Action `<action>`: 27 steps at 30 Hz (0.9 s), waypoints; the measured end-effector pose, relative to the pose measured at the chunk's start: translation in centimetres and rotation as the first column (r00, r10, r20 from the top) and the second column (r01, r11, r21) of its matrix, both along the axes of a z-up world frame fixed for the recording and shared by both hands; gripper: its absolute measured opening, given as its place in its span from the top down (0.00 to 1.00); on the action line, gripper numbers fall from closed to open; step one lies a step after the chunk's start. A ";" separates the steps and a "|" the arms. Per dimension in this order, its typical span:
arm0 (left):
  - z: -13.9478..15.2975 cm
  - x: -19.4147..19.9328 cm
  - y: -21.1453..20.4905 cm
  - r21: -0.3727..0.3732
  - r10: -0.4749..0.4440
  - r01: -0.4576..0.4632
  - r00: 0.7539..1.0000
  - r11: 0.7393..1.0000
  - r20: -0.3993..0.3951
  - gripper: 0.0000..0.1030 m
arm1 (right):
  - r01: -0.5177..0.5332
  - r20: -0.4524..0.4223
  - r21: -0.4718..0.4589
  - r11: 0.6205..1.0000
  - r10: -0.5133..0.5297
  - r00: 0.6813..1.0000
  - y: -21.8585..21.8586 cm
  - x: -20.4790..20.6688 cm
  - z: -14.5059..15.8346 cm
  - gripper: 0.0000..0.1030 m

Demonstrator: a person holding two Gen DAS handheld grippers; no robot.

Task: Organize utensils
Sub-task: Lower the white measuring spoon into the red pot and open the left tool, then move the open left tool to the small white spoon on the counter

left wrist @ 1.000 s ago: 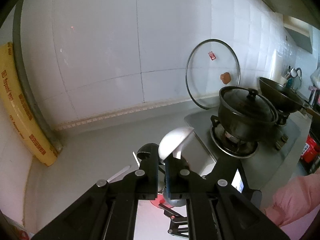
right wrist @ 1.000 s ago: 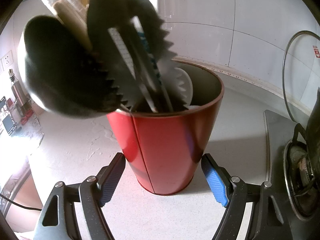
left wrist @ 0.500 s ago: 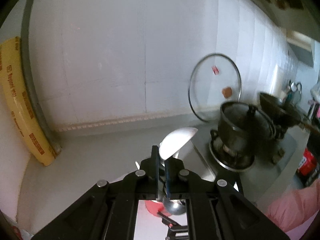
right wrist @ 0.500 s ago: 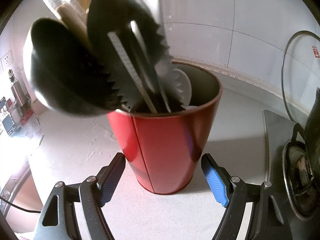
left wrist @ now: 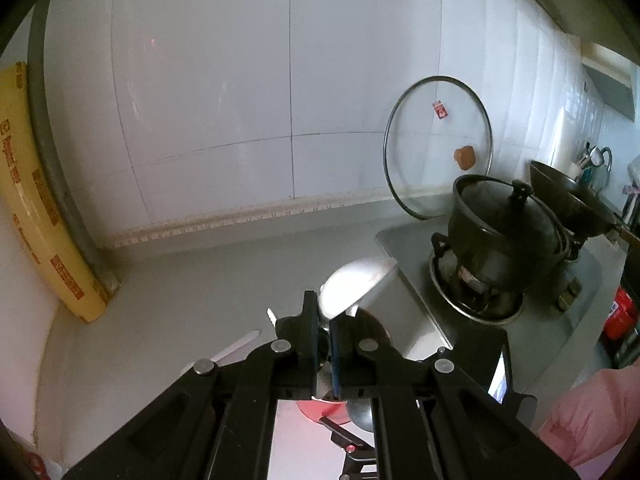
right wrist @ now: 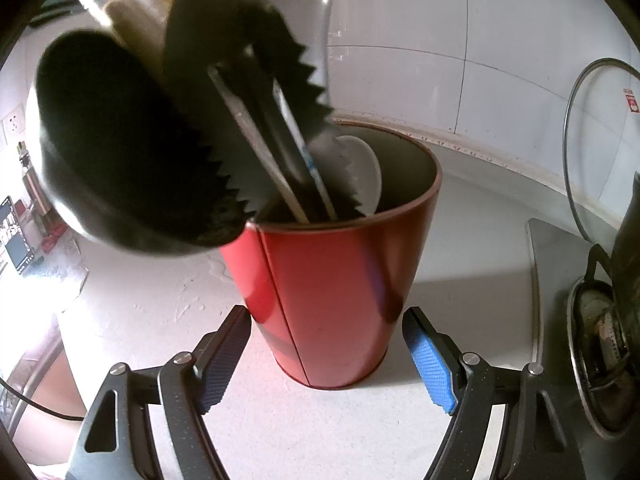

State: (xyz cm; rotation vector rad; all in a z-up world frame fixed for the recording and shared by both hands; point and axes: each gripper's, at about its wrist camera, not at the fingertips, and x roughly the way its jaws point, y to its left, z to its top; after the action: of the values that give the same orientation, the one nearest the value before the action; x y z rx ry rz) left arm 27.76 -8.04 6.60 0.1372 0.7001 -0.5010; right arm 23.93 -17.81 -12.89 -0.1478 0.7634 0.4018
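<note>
Left tool (left wrist: 325,334) is clenched on the shaft of a white spoon (left wrist: 354,286), pads nearly meeting with only the thin handle between them; the bowl sticks up and forward past the fingertips, so the grip sits low on the handle, presumably to leave the bowl end free above the holder.

Right tool (right wrist: 326,354) straddles the base of the red utensil holder (right wrist: 336,292); its blue-ribbed pads (right wrist: 430,362) stand on either side of the red wall, with a sliver of table visible between pad and wall on each side; judged a loose bracing hold to stop the holder tipping or sliding while the other hand loads it; whether the pads actually press on the wall I cannot tell.

The holder stands upright on the white table (right wrist: 168,304), near the back edge where the table meets the tiled wall (left wrist: 240,100), just left of the gas stove (left wrist: 496,292).

Contents so far: black ladle (right wrist: 120,148), black serrated tongs (right wrist: 248,92) with metal arms, and a pale spoon bowl (right wrist: 360,168) deep inside; all lean toward the left rim, leaving the right half open.

Judgement: white spoon not yet stowed; free right side of the holder looks the easiest entry; risk is snagging on the tongs' teeth.

Black lidded pot (left wrist: 500,224) and glass lid (left wrist: 438,148) sit well clear by the stove.
</note>
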 end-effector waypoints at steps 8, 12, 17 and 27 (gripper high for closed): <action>0.2 -0.3 0.0 -0.010 -0.012 0.012 1.000 1.000 -0.026 0.91 | 0.001 0.001 -0.004 1.000 -0.001 1.000 0.1 0.1 -0.1 0.22; 0.9 -0.8 0.0 0.004 -0.006 0.006 1.000 1.000 -0.006 0.72 | 0.002 0.001 -0.005 1.000 -0.002 1.000 0.2 0.0 -0.1 0.22; 2.0 -1.5 0.8 -0.003 0.015 -0.015 0.999 1.000 0.030 0.68 | 0.003 0.002 -0.005 1.000 -0.003 1.000 0.3 0.0 -0.1 0.22; 3.4 -1.8 4.1 -0.039 0.141 -0.139 0.988 0.989 0.058 0.48 | 0.010 0.011 -0.010 1.000 -0.010 1.000 0.7 -0.3 0.0 0.22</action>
State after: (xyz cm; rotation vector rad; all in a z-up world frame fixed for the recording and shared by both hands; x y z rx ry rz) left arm 25.93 -3.97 10.03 0.0695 0.6360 -0.3725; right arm 23.58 -17.08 -12.88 -0.1558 0.7555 0.3870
